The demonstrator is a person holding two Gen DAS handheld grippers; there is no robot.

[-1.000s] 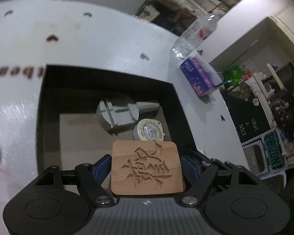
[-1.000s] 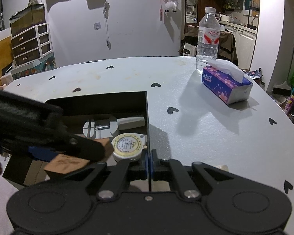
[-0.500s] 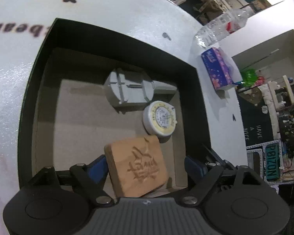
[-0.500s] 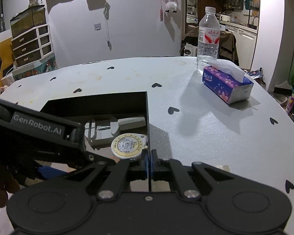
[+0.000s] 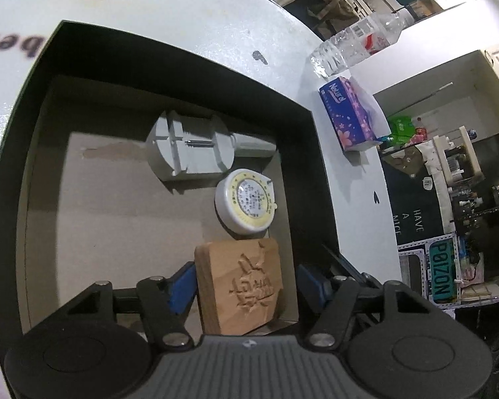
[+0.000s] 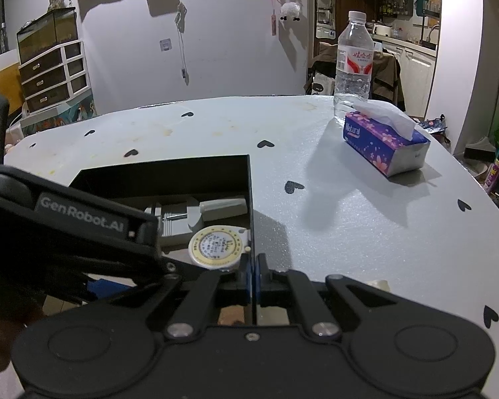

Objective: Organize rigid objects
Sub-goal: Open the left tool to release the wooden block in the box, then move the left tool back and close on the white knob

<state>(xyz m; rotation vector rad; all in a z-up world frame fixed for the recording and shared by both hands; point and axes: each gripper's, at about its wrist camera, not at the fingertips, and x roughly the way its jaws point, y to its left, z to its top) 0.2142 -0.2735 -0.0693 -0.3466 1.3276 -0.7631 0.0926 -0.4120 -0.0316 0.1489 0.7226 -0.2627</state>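
Resting inside the black box [image 5: 319, 179], the carved wooden block [image 5: 239, 286] lay in the lower middle of the left wrist frame, leaning a little with one edge raised, close to the box's right wall. The left gripper [image 5: 246, 282] was over it with the block between its blue pads, and its jaws were closing; the left pad looked just at the block's edge, the right pad [image 5: 311, 287] stood apart from it, so I judge the block was not gripped but perhaps about to be nudged or straightened. The right gripper [image 6: 252, 276] had its fingers pressed together on the thin right wall of the box, in the lower middle of the right wrist frame; probably this kept the box from sliding while the other hand worked.

In the box I counted three things: one wooden block, one round white tape measure [image 5: 246, 204] with a yellow ring just above the block, and one grey plastic tool [image 5: 193, 153] with a handle above that, along the right side, leaving the left part of the cardboard floor free. Outside, on the white table [image 6: 349, 232], stood one water bottle [image 6: 354, 66] and one purple tissue box [image 6: 386, 146], in the upper right.
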